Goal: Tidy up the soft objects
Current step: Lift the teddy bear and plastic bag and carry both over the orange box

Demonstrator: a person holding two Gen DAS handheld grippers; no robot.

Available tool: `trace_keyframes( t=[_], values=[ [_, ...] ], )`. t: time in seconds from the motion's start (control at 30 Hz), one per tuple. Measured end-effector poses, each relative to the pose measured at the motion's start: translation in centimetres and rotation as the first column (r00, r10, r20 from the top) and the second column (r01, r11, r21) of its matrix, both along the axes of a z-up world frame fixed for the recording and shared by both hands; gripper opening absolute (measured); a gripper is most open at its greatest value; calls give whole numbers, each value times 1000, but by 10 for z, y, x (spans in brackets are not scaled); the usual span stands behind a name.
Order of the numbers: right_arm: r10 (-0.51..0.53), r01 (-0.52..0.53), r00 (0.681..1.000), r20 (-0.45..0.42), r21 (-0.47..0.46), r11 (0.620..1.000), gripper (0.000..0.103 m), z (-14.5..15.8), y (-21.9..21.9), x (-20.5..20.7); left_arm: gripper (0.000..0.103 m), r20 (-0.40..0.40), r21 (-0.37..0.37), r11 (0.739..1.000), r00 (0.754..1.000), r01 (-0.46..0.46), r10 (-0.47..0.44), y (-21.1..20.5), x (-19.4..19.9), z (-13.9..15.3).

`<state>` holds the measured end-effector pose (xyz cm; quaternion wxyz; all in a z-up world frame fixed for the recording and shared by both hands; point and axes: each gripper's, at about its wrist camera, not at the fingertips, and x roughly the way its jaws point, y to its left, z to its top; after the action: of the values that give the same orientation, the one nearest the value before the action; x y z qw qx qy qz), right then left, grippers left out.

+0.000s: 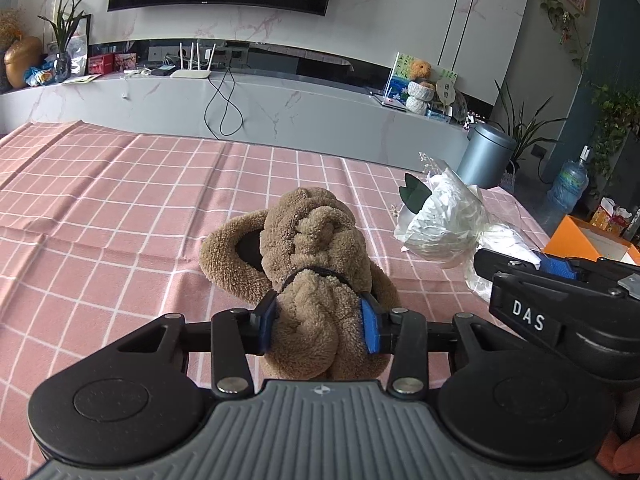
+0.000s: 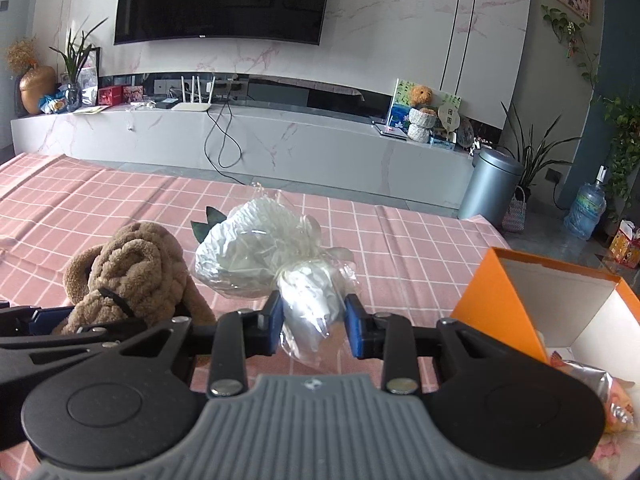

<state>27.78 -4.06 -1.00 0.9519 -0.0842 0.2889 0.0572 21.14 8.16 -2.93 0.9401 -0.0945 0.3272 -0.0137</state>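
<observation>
A brown plush dog [image 1: 316,256] lies on the pink checked tablecloth [image 1: 120,200]. My left gripper [image 1: 320,320] is shut on its body, blue pads pressed into the fur. The dog also shows at the left in the right wrist view [image 2: 136,272]. A white bouquet wrapped in clear plastic [image 2: 264,252] lies to its right. My right gripper [image 2: 314,322] is shut on the bouquet's stem end. The bouquet shows in the left wrist view [image 1: 444,216], with the right gripper's body beside it.
An open orange box [image 2: 496,296] with white inside stands at the table's right edge, holding a shiny snack bag [image 2: 600,392]. Beyond the table stand a marble TV bench [image 2: 280,136], a grey bin [image 2: 492,184] and plants.
</observation>
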Motion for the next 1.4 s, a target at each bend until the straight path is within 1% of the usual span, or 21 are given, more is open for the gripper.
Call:
trace_keyframes(
  t=[0.27,0.4,0.53,0.67,0.83,0.97,1.1,1.23,1.4],
  values=[
    [51,-53,997,51,36,998,31,32,-19,-45,47,30,16,1000,1000,-7,7,-3,-37,20],
    [64,-69,995,74,60,996,31,47,-31,-67,47,50,16,1000,999,10,-11,-11,-53,31],
    [81,-88,992,101,61,994,31,60,-43,-90,47,74,20,999,997,35,-36,-19,-68,42],
    [86,-94,990,109,66,993,31,69,-59,-108,47,100,29,998,993,62,-64,-29,-81,52],
    [77,-87,990,120,79,993,31,81,-84,-127,48,128,39,994,986,102,-107,-44,-92,62],
    [60,-74,990,129,107,991,31,89,-103,-140,48,155,45,990,978,137,-142,-57,-98,71],
    [36,-55,989,144,133,990,31,98,-123,-152,48,181,57,983,966,176,-183,-73,-102,78],
    [3,-26,987,161,141,990,31,105,-143,-164,48,195,46,975,955,219,-224,-88,-101,82],
    [-50,23,986,162,161,987,31,111,-173,-171,48,220,56,960,935,274,-279,-110,-96,87]
  ],
)
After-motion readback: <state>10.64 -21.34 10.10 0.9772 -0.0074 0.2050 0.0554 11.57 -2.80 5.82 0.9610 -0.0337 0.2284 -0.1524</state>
